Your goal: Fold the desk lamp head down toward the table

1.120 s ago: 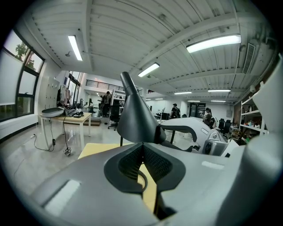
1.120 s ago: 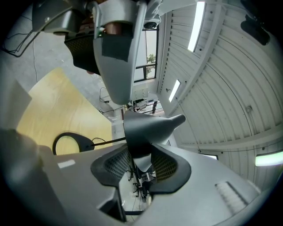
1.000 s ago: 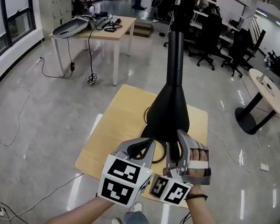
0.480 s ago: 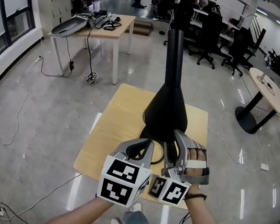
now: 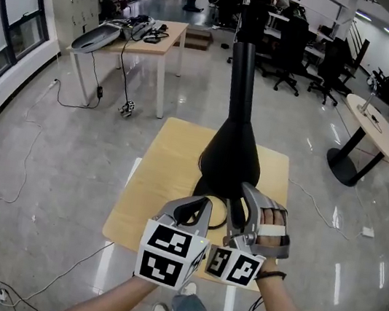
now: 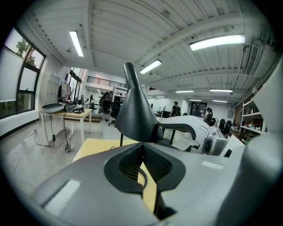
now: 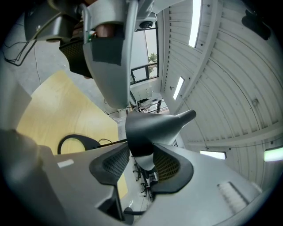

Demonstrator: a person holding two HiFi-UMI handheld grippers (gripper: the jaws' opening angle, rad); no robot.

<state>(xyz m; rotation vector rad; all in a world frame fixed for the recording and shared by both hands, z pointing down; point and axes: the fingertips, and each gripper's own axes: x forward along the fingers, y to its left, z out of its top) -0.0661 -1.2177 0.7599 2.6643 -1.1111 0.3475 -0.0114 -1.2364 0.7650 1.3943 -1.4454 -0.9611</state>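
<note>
A black desk lamp stands on a small wooden table (image 5: 165, 176), its cone-shaped head (image 5: 231, 157) upright with the narrow neck (image 5: 243, 71) pointing up. My left gripper (image 5: 204, 204) is shut and empty just below the head's wide end; its pads (image 6: 132, 161) meet under the lamp head (image 6: 135, 112). My right gripper (image 5: 241, 199) sits beside it on the right. Its jaws have just been opening. The lower edge of the lamp head (image 7: 148, 128) lies between its pads (image 7: 116, 162), with a gap showing on one side.
A black loop (image 7: 73, 140) at the lamp's foot lies on the table. Around it is glossy floor with cables (image 5: 9, 157), a long table (image 5: 136, 38) with gear at back left, a round table (image 5: 376, 130) at right, and office chairs (image 5: 293, 49) behind.
The lamp head has shifted very slightly to the left. Both grippers stay close beneath it, almost where they were.
</note>
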